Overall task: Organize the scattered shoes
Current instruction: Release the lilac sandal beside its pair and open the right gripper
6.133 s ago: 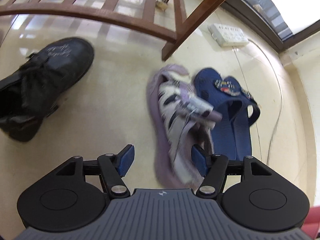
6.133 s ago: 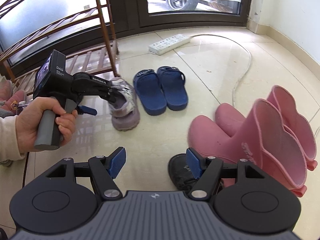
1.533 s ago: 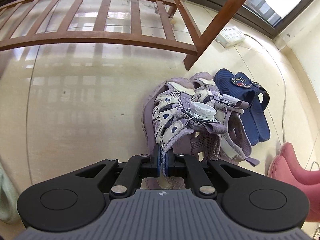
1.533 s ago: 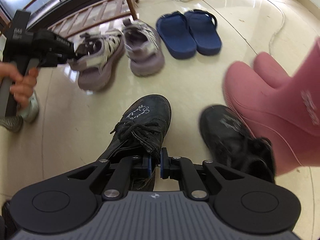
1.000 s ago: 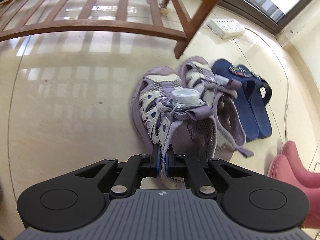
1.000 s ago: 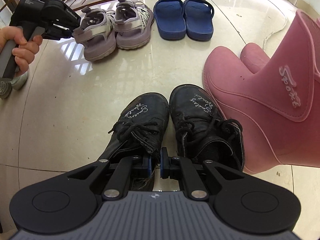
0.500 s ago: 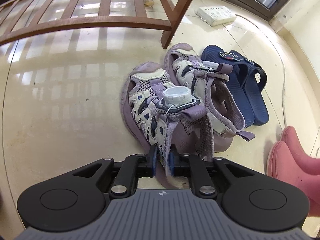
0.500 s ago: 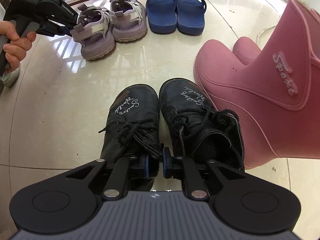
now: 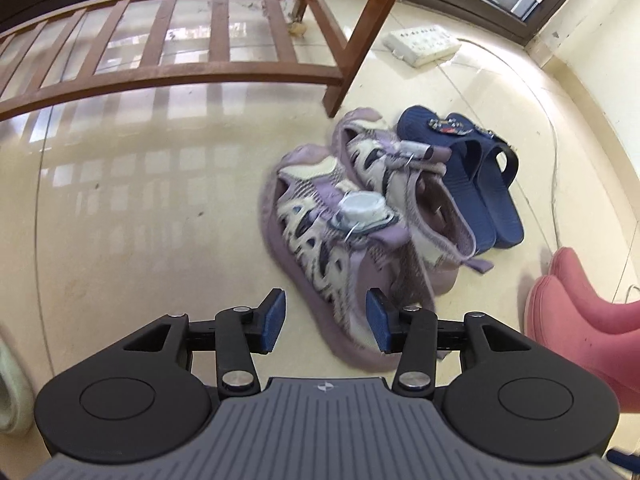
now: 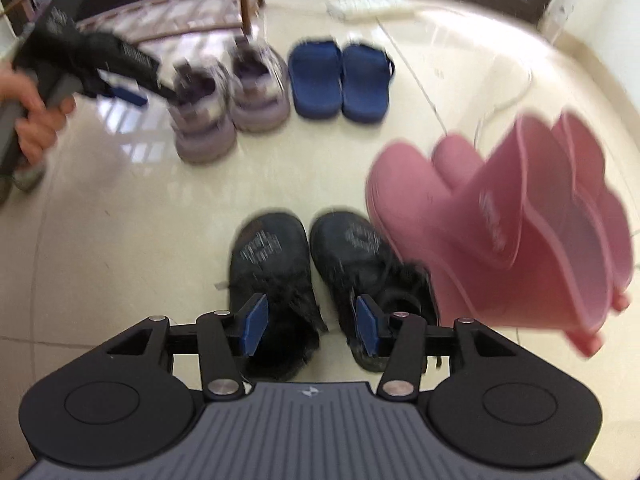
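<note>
Hovering over a cream tiled floor (image 9: 120,200), the left tool (image 9: 326,320) gapes wide, holding nothing, its blue pads flanking the heel of the nearer purple sandal (image 9: 332,240); its twin (image 9: 404,184) lies alongside, touching, with the navy slippers (image 9: 476,176) just beyond. The right tool (image 10: 310,326), likewise spread and empty, hangs above paired black boots (image 10: 308,256), beside pink rain boots (image 10: 520,216). A wooden rack (image 9: 200,72) stands behind.

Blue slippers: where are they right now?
The blue slippers lie paired on the floor, right of the purple sandals, near the white power strip.
</note>
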Demonstrator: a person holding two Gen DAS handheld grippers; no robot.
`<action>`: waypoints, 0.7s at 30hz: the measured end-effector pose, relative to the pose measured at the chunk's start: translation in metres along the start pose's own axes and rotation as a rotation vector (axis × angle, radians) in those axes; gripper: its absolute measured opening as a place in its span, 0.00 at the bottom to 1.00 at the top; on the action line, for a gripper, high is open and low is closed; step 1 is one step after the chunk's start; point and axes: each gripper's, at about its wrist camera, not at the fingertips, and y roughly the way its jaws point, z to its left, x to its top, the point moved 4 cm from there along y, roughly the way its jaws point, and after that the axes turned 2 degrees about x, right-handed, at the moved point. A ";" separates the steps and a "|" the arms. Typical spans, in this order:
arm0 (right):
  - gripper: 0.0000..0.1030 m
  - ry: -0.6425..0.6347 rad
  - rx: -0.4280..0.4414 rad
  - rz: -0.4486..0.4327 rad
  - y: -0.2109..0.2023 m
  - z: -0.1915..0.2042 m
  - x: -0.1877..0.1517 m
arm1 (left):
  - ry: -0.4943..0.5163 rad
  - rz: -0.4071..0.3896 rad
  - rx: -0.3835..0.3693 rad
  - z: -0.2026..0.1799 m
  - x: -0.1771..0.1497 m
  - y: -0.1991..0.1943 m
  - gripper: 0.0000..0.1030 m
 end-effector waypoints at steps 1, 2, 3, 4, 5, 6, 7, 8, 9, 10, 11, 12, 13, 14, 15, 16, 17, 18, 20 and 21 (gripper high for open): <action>0.54 0.011 0.003 -0.015 -0.003 0.001 0.006 | -0.002 0.002 0.002 0.001 -0.001 -0.001 0.46; 0.54 0.036 0.018 -0.037 -0.003 0.001 0.017 | -0.005 0.008 0.002 0.003 -0.003 -0.002 0.46; 0.54 0.055 0.029 -0.055 -0.002 0.001 0.026 | -0.006 0.013 -0.002 0.003 -0.004 -0.004 0.46; 0.54 0.070 0.037 -0.064 0.002 0.001 0.034 | -0.005 0.017 -0.003 0.004 -0.005 -0.005 0.46; 0.54 0.086 0.045 -0.071 0.007 0.000 0.041 | -0.003 0.018 -0.002 0.005 -0.006 -0.006 0.46; 0.54 0.102 0.053 -0.079 0.011 0.000 0.049 | -0.001 0.017 -0.003 0.006 -0.007 -0.007 0.46; 0.54 0.118 0.061 -0.086 0.016 -0.001 0.057 | 0.001 0.017 -0.006 0.006 -0.008 -0.008 0.46; 0.54 0.135 0.073 -0.092 0.022 -0.001 0.065 | 0.001 0.017 -0.006 0.007 -0.008 -0.009 0.46; 0.54 0.154 0.086 -0.098 0.028 -0.001 0.073 | -0.001 0.019 -0.007 0.008 -0.009 -0.009 0.46; 0.54 0.168 0.096 -0.102 0.035 -0.001 0.080 | -0.002 0.022 -0.006 0.008 -0.011 -0.009 0.46; 0.54 0.179 0.105 -0.106 0.043 0.000 0.088 | -0.003 0.027 -0.005 0.009 -0.012 -0.008 0.46; 0.54 0.189 0.111 -0.106 0.052 0.000 0.095 | -0.004 0.031 -0.005 0.010 -0.013 -0.008 0.46; 0.54 0.199 0.116 -0.104 0.060 0.000 0.101 | -0.002 0.035 -0.004 0.010 -0.015 -0.007 0.46; 0.54 0.209 0.121 -0.102 0.068 -0.001 0.107 | 0.000 0.040 -0.003 0.010 -0.017 -0.006 0.47; 0.54 0.226 0.128 -0.099 0.077 -0.002 0.114 | 0.001 0.044 0.001 0.011 -0.019 -0.006 0.46; 0.54 0.248 0.137 -0.096 0.088 -0.003 0.122 | 0.001 0.047 0.002 0.012 -0.019 -0.005 0.47; 0.54 0.269 0.145 -0.092 0.097 -0.004 0.128 | -0.001 0.053 0.004 0.014 -0.020 -0.004 0.47; 0.54 0.289 0.153 -0.088 0.104 -0.004 0.134 | -0.003 0.060 0.005 0.016 -0.022 -0.003 0.47; 0.53 0.319 0.165 -0.081 0.119 -0.005 0.145 | -0.011 0.061 0.006 0.017 -0.020 -0.001 0.47; 0.53 0.330 0.172 -0.079 0.126 -0.005 0.151 | -0.015 0.060 0.006 0.018 -0.019 0.000 0.47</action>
